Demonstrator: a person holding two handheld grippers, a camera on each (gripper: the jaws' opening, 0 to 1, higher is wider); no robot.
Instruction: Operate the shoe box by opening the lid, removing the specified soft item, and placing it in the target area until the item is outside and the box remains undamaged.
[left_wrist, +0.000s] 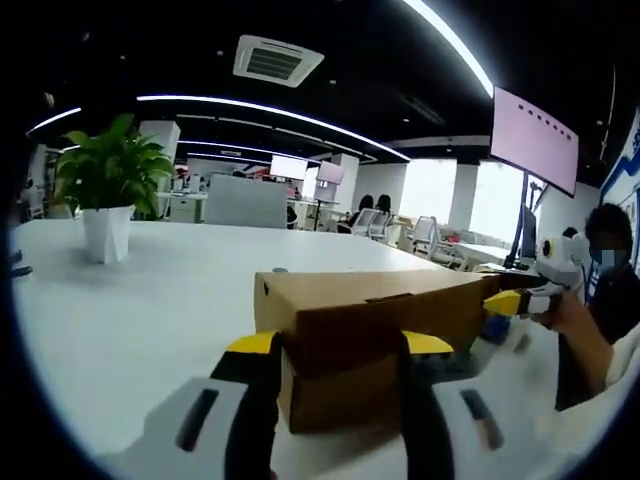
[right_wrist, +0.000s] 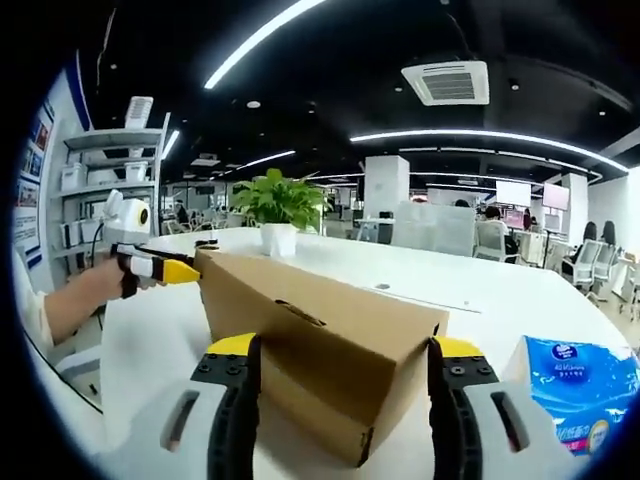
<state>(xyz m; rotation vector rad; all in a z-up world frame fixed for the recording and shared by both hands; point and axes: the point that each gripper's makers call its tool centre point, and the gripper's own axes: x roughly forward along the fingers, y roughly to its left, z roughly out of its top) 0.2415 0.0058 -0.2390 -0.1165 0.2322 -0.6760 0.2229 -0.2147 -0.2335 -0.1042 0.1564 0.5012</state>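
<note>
A brown cardboard shoe box (left_wrist: 370, 300) lies on the white table (left_wrist: 150, 300) with its lid down. My left gripper (left_wrist: 340, 345) is open, its yellow-tipped jaws on either side of the box's near end. In the right gripper view the same box (right_wrist: 320, 330) runs away from me, and my right gripper (right_wrist: 345, 347) stands open around its near corner. Each gripper shows at the far end of the box in the other's view: the right gripper (left_wrist: 515, 300) and the left gripper (right_wrist: 175, 268). The box's contents are hidden.
A blue tissue pack (right_wrist: 580, 390) lies on the table right of the box. A potted plant (left_wrist: 105, 200) in a white pot stands further back. A person's hand (right_wrist: 80, 290) holds the far gripper. Office desks and chairs fill the background.
</note>
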